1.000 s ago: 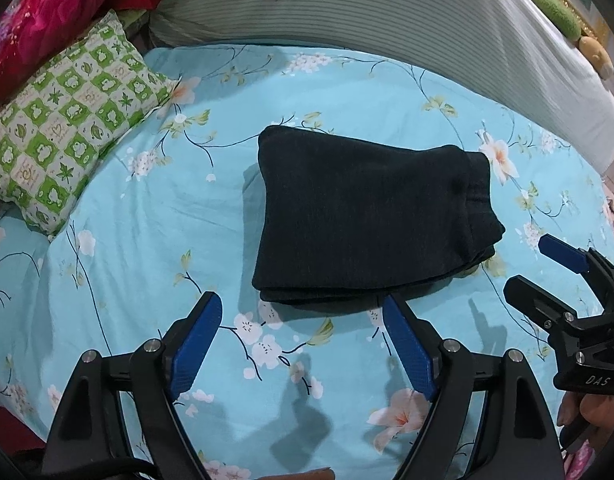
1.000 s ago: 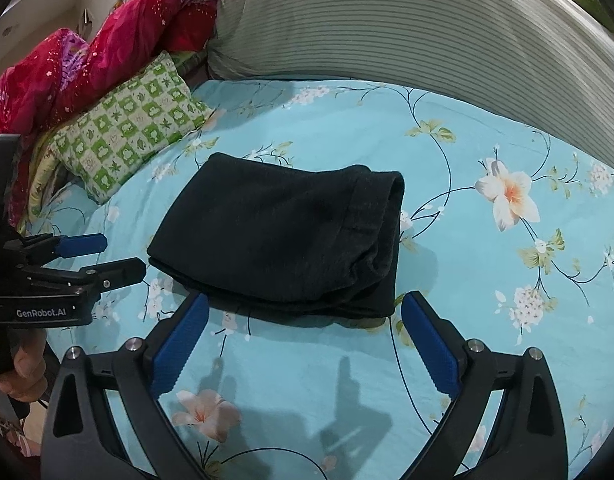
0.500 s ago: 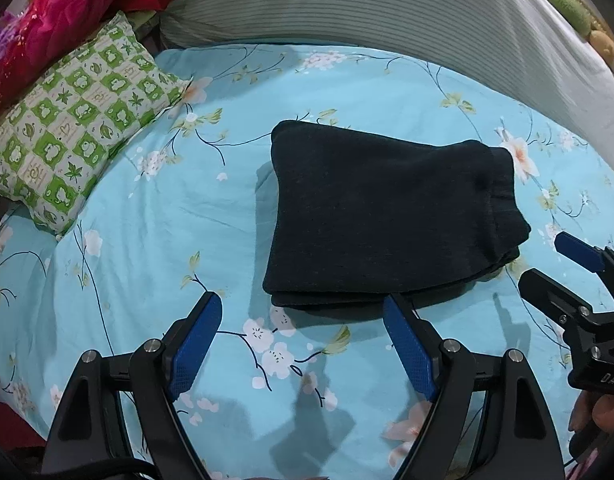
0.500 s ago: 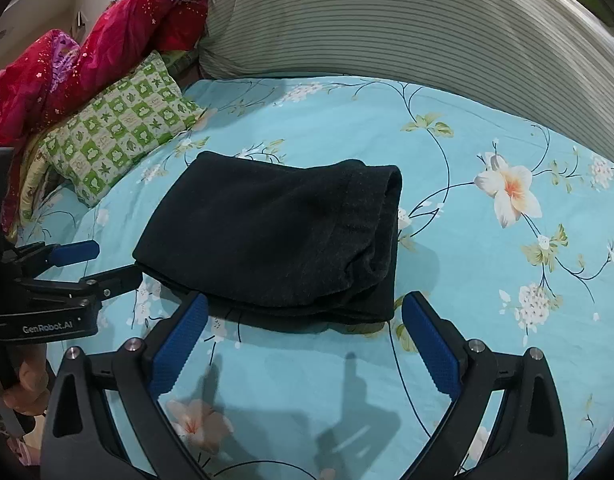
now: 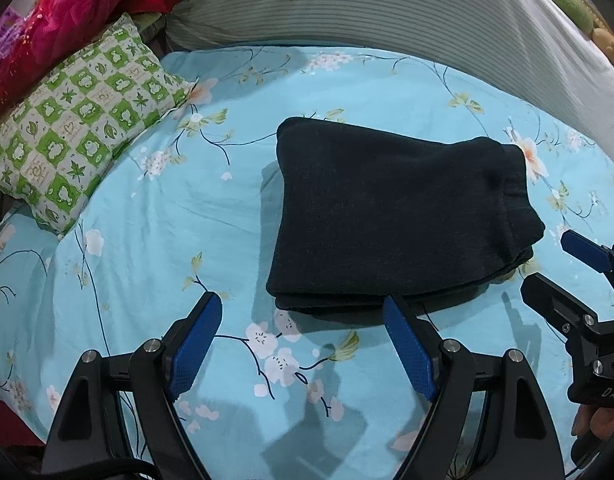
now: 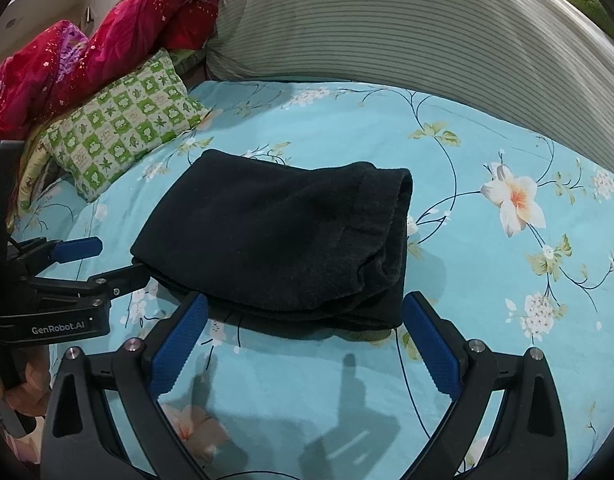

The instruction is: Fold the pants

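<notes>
The dark pants (image 5: 387, 216) lie folded in a compact stack on the light blue flowered bedsheet (image 5: 187, 240); they also show in the right wrist view (image 6: 283, 244). My left gripper (image 5: 303, 312) is open and empty, just in front of the stack's near edge, its right fingertip at the fabric. My right gripper (image 6: 303, 312) is open and empty, its two fingertips spanning the stack's near edge. Each gripper shows in the other's view: the right one (image 5: 567, 272) at the right edge, the left one (image 6: 107, 260) at the left edge.
A green checked pillow (image 5: 75, 120) lies at the back left, with a red blanket (image 6: 87, 60) behind it. A large striped grey bolster (image 5: 387, 12) runs along the back of the bed. The sheet (image 6: 507, 240) stretches to the right of the pants.
Both grippers have moved forward toward the folded pants, which now look larger and closer. The pants have not moved. Both grippers stay open.
</notes>
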Motion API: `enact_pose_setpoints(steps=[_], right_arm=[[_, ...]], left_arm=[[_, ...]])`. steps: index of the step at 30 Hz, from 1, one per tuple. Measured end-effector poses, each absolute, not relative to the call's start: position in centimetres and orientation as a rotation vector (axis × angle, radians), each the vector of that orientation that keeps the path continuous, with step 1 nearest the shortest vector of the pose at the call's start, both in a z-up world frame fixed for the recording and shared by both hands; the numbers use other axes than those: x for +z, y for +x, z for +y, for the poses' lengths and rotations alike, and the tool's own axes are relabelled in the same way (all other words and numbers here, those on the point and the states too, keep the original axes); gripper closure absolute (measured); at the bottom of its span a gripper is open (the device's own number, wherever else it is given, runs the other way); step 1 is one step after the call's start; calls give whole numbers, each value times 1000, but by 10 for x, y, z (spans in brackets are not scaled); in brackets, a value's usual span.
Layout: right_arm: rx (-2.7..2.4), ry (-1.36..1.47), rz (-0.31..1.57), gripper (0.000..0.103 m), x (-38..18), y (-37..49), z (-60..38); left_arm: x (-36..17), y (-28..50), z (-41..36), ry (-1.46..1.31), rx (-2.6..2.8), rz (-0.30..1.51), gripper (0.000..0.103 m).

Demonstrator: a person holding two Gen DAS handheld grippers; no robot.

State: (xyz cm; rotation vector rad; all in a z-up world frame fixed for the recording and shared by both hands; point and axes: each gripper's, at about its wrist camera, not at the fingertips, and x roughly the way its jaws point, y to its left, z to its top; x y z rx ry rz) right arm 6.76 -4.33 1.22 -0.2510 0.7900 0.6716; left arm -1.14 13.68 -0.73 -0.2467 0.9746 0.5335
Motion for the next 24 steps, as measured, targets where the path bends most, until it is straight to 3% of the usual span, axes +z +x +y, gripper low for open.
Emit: enact_pose_setpoints(steps=[24], right_arm=[[668,-244,800,5,8,73,-40]], left_arm=[[-9,-4,141,-236,533,984,19]])
